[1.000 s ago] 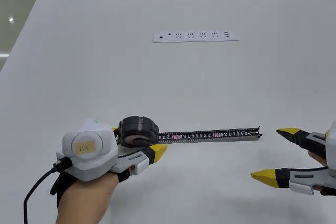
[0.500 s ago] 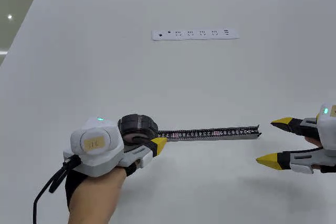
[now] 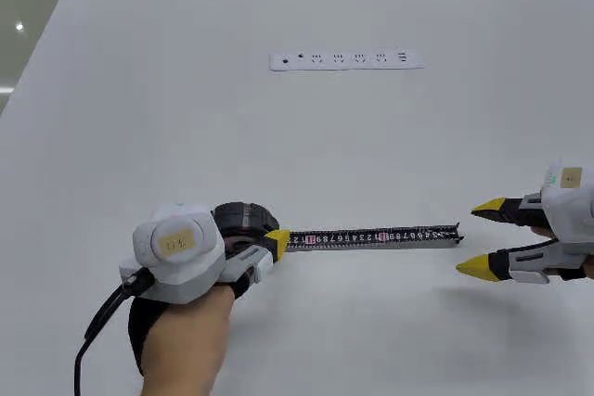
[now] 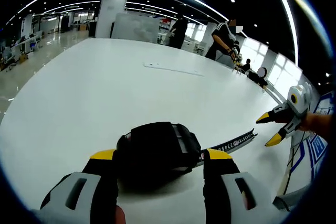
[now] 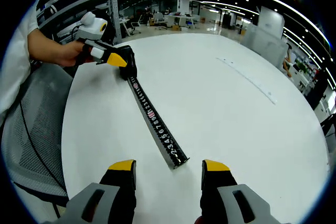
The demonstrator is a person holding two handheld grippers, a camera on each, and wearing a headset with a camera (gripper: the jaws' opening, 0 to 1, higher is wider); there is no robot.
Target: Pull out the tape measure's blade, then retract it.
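The left gripper's yellow-tipped jaws are clamped on either side of the black, round-cased tape measure, which rests on the table just ahead of the hand holding the gripper. From the case, the dark, white-numbered blade runs out flat along the surface towards the right gripper. Its hooked end lies just short of that gripper's tips. The right gripper's jaws are spread wide apart with nothing between them. In the right gripper view the blade's end sits on the table in line with the gap, near the tips but not touching either one.

A black cable trails from the back of the left gripper towards the near table edge.

The work surface is a broad, matte white tabletop. A long, white, multi-socket power strip lies flat on its far side, well apart from the tape. Beyond the table's left edge, a glossy greenish floor reflects ceiling lights.

The gripper views show a large open-plan office with curved strips of ceiling lighting and small spotlights. There are metal shelving racks and a grey mesh chair beside the person's white sleeve. People are standing at the table's far end.
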